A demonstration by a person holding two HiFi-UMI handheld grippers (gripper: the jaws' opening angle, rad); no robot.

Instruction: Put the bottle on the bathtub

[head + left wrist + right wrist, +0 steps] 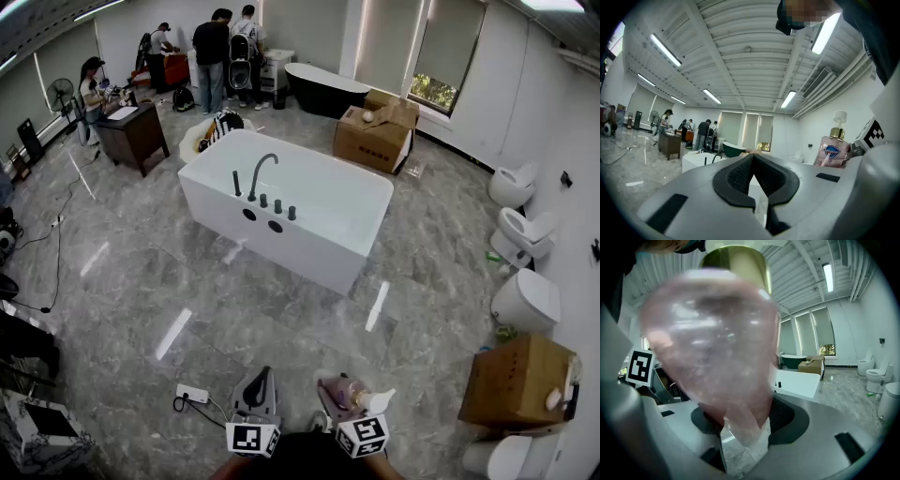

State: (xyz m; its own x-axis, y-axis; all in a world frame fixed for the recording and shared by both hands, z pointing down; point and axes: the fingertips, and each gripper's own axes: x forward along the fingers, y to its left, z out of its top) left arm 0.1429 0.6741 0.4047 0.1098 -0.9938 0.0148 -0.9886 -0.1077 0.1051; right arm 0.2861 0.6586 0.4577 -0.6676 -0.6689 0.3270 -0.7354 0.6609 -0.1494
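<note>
Pink and translucent, the bottle (717, 343) is clamped between the widely spread jaws of the right gripper (330, 392), with its gold collar and white pump above the pads. The grip appears to sit low on the body, so the hold is judged top-heavy. The left gripper (256, 386) is empty, its jaws closed together, and it points level beside the right one. The white bathtub (309, 246) stands well apart across the grey floor, so the step in hand is the carry. The bottle should be held upright, swung slowly and brought to the near long side. The flat rim beside the faucet (261, 169) and its knobs appears the broadest ledge. The base should rest fully on that rim, clear of the fittings, before the jaws release. A narrower stretch of rim risks a fall into the tub.
</note>
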